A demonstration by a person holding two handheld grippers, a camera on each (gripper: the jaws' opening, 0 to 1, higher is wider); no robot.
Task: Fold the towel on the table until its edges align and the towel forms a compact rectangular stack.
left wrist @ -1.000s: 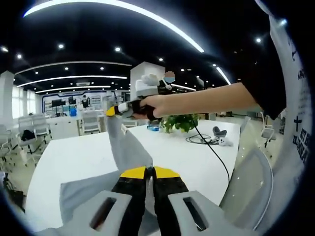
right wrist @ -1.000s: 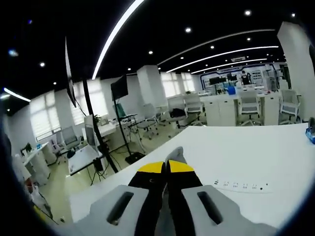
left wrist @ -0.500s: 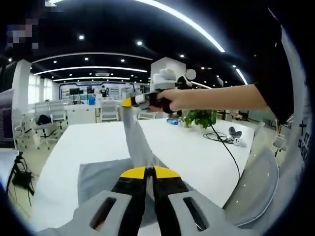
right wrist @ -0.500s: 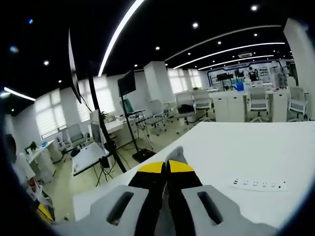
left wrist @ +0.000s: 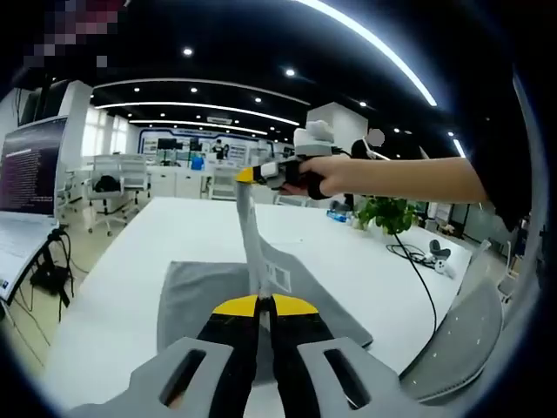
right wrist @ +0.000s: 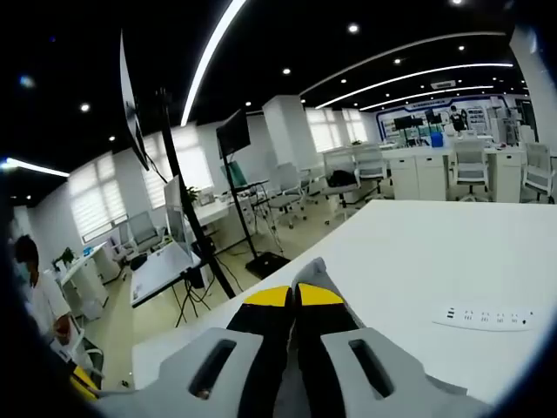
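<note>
A grey towel (left wrist: 205, 296) lies partly spread on the white table (left wrist: 130, 261). One edge of it rises as a taut strip (left wrist: 252, 239) between both grippers. My left gripper (left wrist: 264, 304) is shut on the towel's near corner, low over the cloth. In the left gripper view, my right gripper (left wrist: 247, 175) is held high by a person's hand (left wrist: 335, 177) and is shut on the far corner. In the right gripper view, my right gripper (right wrist: 293, 295) is shut on a grey tip of towel (right wrist: 311, 273) that sticks out above the jaws.
A white power strip (right wrist: 487, 317) lies on the table. A potted plant (left wrist: 389, 214), a black cable (left wrist: 418, 270) and a small device (left wrist: 442, 258) sit at the far right. A monitor (left wrist: 33, 165) stands at the left. Office desks and chairs fill the background.
Both views have swung round. The right gripper has carried its corner higher and across, and more of the towel now lies flat on the table. Both grips are unchanged.
</note>
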